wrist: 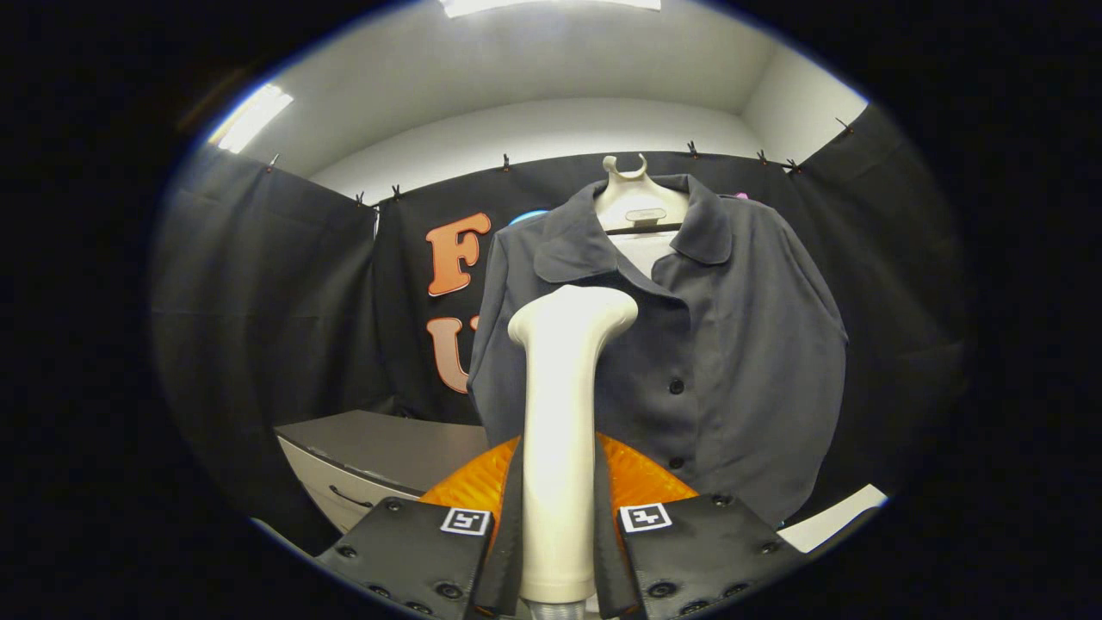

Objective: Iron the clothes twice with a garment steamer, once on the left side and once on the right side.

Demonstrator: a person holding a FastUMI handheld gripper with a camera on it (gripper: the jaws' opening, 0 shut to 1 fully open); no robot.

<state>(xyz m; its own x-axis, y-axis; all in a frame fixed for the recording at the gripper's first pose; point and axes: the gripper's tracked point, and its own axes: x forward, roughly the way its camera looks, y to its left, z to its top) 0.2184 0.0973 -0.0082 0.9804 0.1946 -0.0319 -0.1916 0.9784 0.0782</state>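
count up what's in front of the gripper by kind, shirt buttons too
garment steamer, held upright between the fingers of the gripper: 1
dark shirt on its hanger: 1
hanger: 1
visible shirt buttons: 3
grey cabinet beside the shirt: 1
total: 7

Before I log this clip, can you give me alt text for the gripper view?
The gripper is shut on the handle of a cream plastic garment steamer, its fingers pressing either side, with the steamer's head raised against a dark grey buttoned shirt. The shirt hangs on a white hanger before a black cloth wall, with a grey cabinet lower left.
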